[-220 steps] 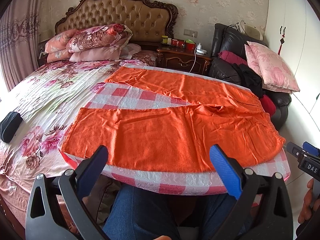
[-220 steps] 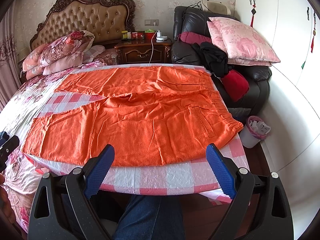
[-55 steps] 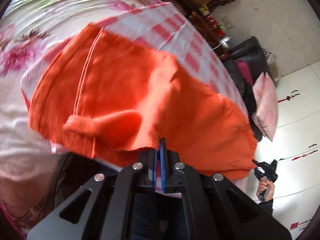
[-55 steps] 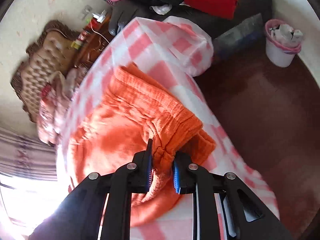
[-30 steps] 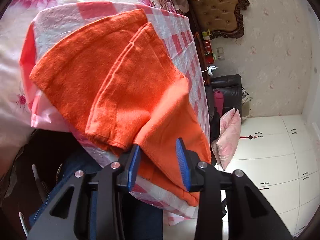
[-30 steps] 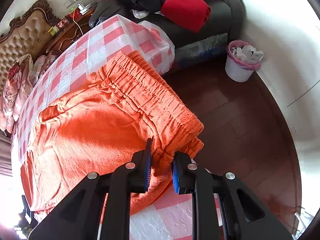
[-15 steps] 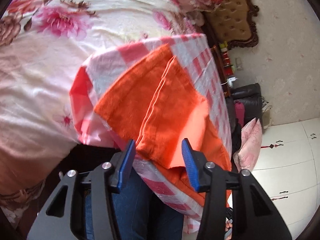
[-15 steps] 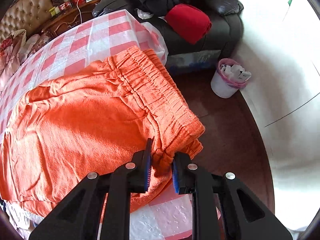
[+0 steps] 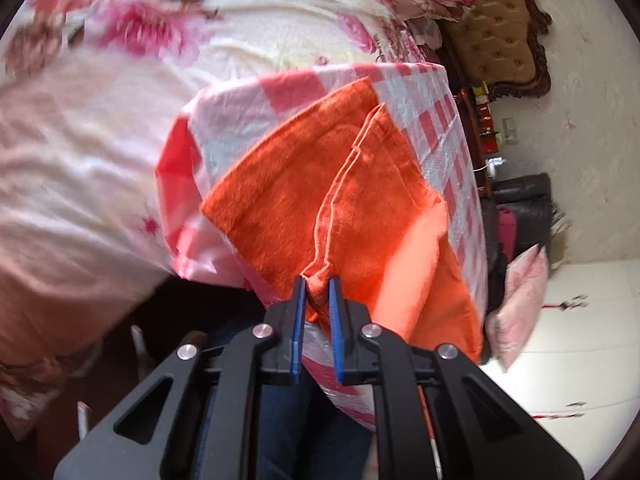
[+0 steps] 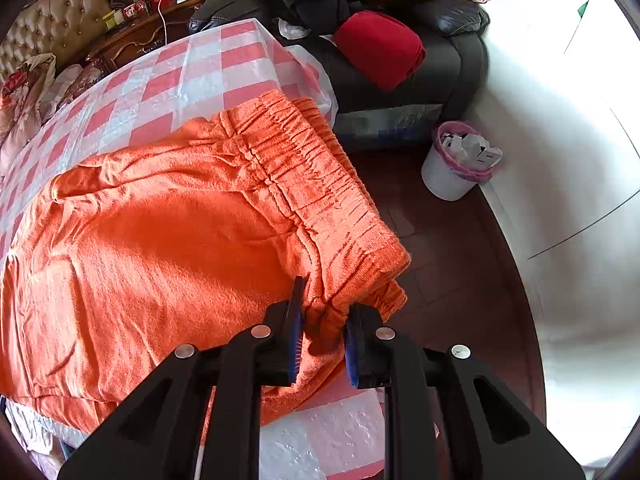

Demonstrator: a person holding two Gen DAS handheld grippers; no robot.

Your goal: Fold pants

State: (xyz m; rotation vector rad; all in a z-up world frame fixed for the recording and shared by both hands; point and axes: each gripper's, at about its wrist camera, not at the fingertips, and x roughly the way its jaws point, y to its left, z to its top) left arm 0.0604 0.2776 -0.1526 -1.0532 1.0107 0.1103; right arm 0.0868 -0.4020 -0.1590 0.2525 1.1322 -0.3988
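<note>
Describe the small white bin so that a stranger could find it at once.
Find the black leather sofa against the white wall. On the dark wooden floor beside it stands a small white plastic bin. Only it has a pink liner and paper scraps inside.

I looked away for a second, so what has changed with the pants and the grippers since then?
The left hand-held gripper, open around the leg hems a second ago, is closing on the orange pants there. The right hand-held gripper stays clamped on the waistband. The pants remain folded leg over leg on the checked cloth.
</note>
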